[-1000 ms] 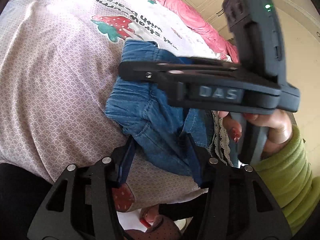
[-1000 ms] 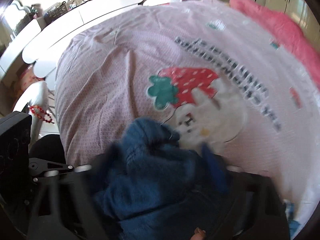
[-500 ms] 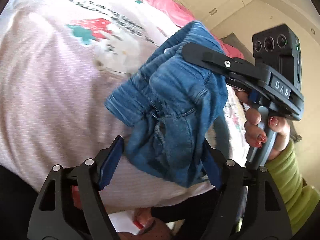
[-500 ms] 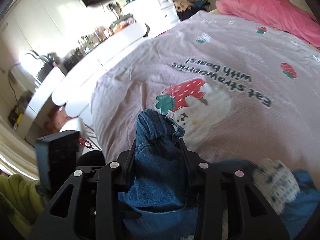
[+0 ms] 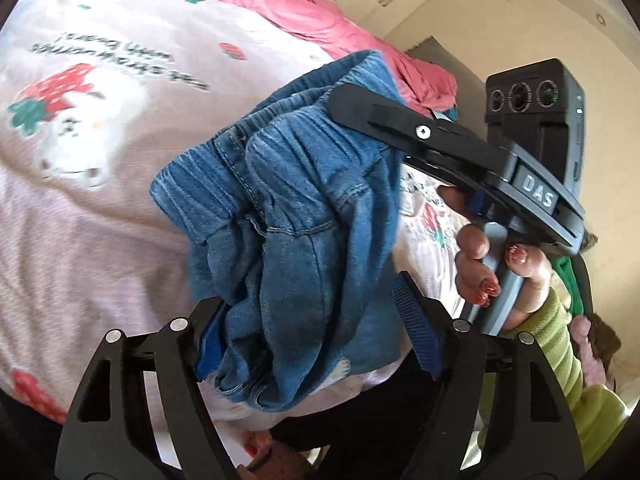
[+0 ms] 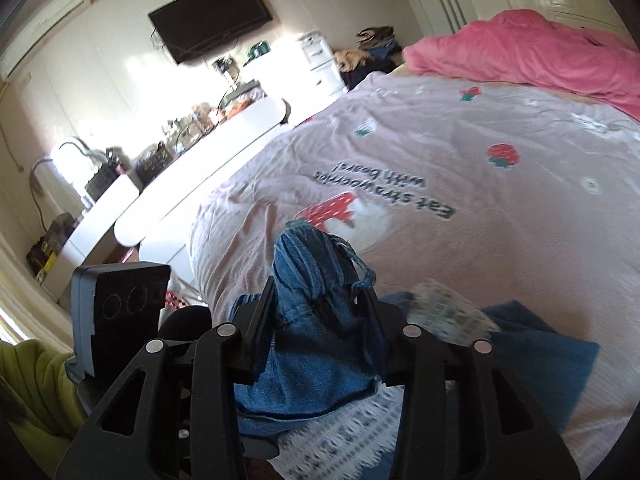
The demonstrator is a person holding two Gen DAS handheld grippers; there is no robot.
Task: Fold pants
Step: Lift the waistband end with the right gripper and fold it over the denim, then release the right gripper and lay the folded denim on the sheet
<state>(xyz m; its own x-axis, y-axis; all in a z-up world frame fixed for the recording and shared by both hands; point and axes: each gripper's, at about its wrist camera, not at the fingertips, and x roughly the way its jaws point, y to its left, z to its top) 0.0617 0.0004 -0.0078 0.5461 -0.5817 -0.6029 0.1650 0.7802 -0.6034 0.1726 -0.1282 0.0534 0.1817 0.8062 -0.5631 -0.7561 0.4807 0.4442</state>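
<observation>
Both grippers [image 5: 316, 336] [image 6: 320, 312] clench the bunched denim pants [image 5: 304, 216], lifted, probably to shake them flat over the bedspread [image 6: 480, 200]

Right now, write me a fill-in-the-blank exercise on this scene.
1. Both grippers hold bunched blue ____ pants.
2. The right gripper is closed on the pants; the left gripper has the pants ____ its fingers.
3. The blanket at the far end of the bed is ____.
4. A ____ hangs on the wall.

Missing: denim; between; pink; television
</observation>
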